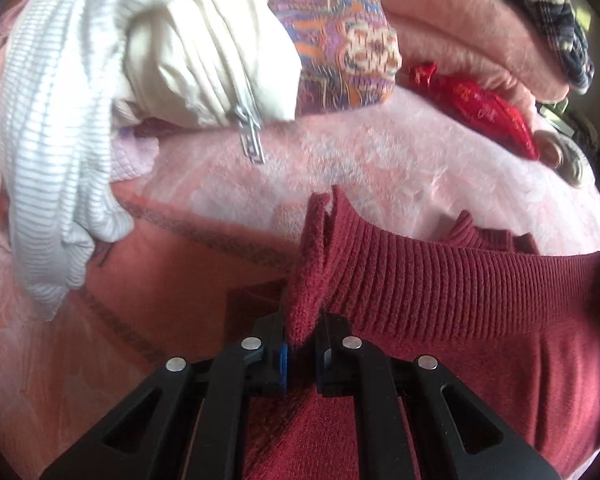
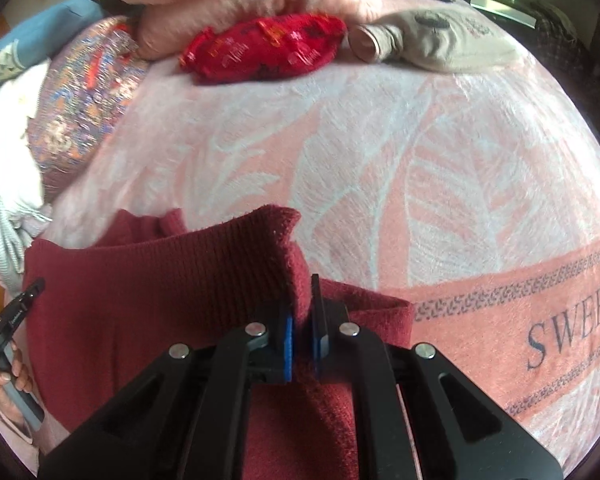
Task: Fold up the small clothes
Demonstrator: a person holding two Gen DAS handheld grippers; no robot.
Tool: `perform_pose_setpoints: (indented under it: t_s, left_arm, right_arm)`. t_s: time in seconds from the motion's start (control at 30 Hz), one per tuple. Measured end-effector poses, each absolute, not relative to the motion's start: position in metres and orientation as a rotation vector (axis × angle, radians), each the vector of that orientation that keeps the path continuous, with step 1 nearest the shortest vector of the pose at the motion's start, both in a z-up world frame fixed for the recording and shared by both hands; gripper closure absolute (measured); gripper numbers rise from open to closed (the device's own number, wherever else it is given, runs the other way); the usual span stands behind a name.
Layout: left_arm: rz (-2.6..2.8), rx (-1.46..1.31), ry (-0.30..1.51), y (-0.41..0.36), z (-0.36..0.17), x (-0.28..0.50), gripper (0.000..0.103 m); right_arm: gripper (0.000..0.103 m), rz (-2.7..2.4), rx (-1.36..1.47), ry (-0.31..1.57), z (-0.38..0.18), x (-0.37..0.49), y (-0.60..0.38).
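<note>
Pink bed blanket [image 2: 380, 168] is cluttered. Maroon sweater [image 1: 460, 300] lies on its near edge, with the left hand-held gripper [image 1: 302, 354] and right hand-held gripper [image 2: 302, 336] each pinching a ribbed-hem corner. Risk: thin bite, knit slips out mid-fold; white zip garment [image 1: 204, 52] beside sweater could snag.
</note>
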State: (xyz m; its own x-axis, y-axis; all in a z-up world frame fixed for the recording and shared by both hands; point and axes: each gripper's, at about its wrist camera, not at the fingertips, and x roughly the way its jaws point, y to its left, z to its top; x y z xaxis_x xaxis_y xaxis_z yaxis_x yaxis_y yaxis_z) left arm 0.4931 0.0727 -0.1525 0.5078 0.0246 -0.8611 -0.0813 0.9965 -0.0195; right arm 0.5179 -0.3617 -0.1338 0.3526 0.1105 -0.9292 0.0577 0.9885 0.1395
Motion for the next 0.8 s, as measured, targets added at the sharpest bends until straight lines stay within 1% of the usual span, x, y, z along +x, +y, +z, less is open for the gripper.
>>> perform_pose_setpoints:
  t_s: [0.13,0.23,0.3,0.33,0.37,0.4,0.43,0.47,0.53,0.6,0.63,0.67,0.8]
  left_arm:
    - [0.062,-0.019,1.064,0.069,-0.171,0.501,0.093]
    - [0.071,0.004,1.058,0.064,-0.175,0.503,0.091]
    - [0.072,0.009,1.063,0.063,-0.175,0.503,0.091]
    - [0.074,0.011,1.066,0.063,-0.172,0.502,0.087]
    - [0.074,0.009,1.067,0.065,-0.167,0.499,0.08]
    - [0.075,0.003,1.061,0.068,-0.158,0.494,0.077]
    - [0.069,-0.007,1.051,0.074,-0.15,0.489,0.07]
    - [0.052,-0.028,1.041,0.08,-0.142,0.482,0.057]
    - [0.017,-0.07,1.032,0.097,-0.124,0.455,0.045]
    - [-0.006,-0.074,1.028,0.113,-0.115,0.419,0.042]
    - [-0.009,-0.077,1.029,0.119,-0.114,0.404,0.037]
    - [-0.013,-0.079,1.04,0.125,-0.115,0.389,0.035]
    - [-0.03,-0.108,1.098,0.14,-0.133,0.337,0.035]
  right_arm:
    - [0.097,0.013,0.165,1.256,-0.158,0.517,-0.37]
    - [0.096,0.004,0.184,1.258,-0.166,0.515,-0.373]
    - [0.093,0.004,0.181,1.256,-0.164,0.513,-0.372]
    - [0.088,0.014,0.17,1.251,-0.16,0.511,-0.371]
    - [0.08,0.02,0.158,1.245,-0.155,0.507,-0.371]
    - [0.076,0.024,0.148,1.243,-0.147,0.499,-0.372]
    - [0.066,0.033,0.143,1.241,-0.139,0.49,-0.373]
    - [0.062,0.045,0.139,1.235,-0.133,0.481,-0.375]
    - [0.062,0.098,0.116,1.23,-0.114,0.445,-0.381]
    - [0.058,0.14,0.107,1.242,-0.105,0.414,-0.385]
    - [0.055,0.157,0.11,1.254,-0.102,0.392,-0.387]
    - [0.051,0.178,0.103,1.271,-0.102,0.376,-0.388]
    - [0.051,0.228,0.093,1.344,-0.117,0.322,-0.386]
